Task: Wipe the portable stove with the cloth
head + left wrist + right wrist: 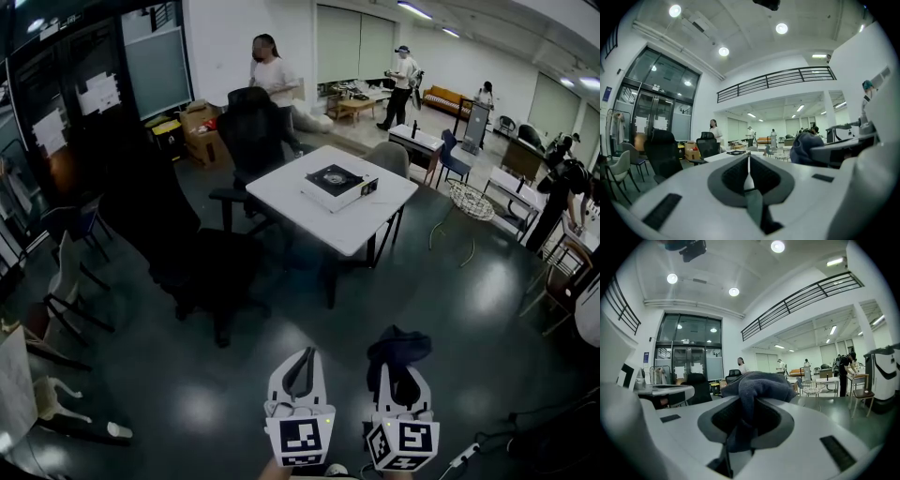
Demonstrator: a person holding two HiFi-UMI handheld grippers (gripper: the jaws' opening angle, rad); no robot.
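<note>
Head view: white-bodied, black-topped portable stove (337, 186) near centre of white square tabletop (281, 190), well apart from both grippers; left gripper (302, 361) and right gripper (398, 375) low over dark floor (187, 375), bunched dark blue cloth (398, 347) at the right one. Left gripper view: fingers (733, 176) pressed together, nothing between. Right gripper view: fingers (772, 420) clamped on the cloth

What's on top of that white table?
A stove sits on the table, and nothing else shows on top. The bit of tabletop right under the stove is covered, so that part can't be seen.
</note>
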